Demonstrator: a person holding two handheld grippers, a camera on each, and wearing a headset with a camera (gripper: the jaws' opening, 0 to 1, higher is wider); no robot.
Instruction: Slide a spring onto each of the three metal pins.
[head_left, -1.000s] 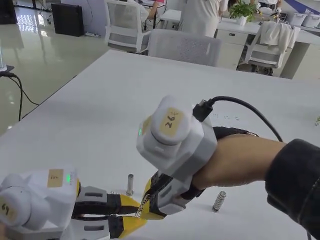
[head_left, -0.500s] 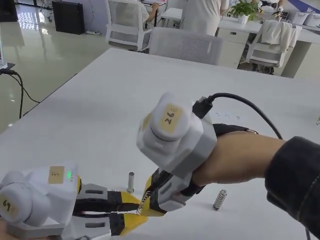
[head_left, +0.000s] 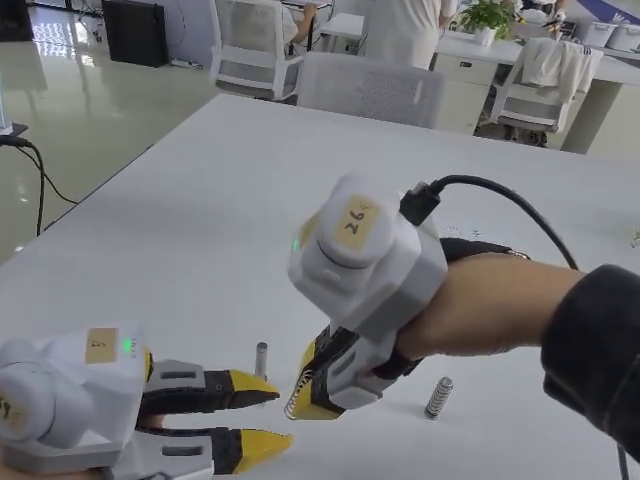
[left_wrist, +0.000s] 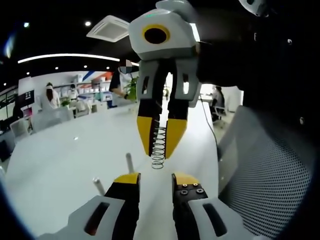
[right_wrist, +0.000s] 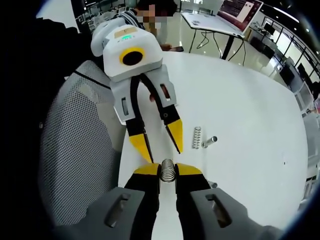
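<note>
Metal spring (right_wrist: 168, 171) — in right hand-held gripper (head_left: 305, 402) | left hand-held gripper (head_left: 275, 417) parted | pin (head_left: 261, 360) beside

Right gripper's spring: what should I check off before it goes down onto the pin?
1. Grip: the spring is clamped in the right gripper jaws: ok.
2. Other hand: the left gripper is open and empty: ok.
3. Target: the pin stands upright and bare: ok.
4. Alignment: the spring is centred over the pin: not ok, it hangs off to one side.
5. Supply: a second spring waits on the table: ok.
6. Firmness: the pin is fixed solidly: cannot tell.
</note>
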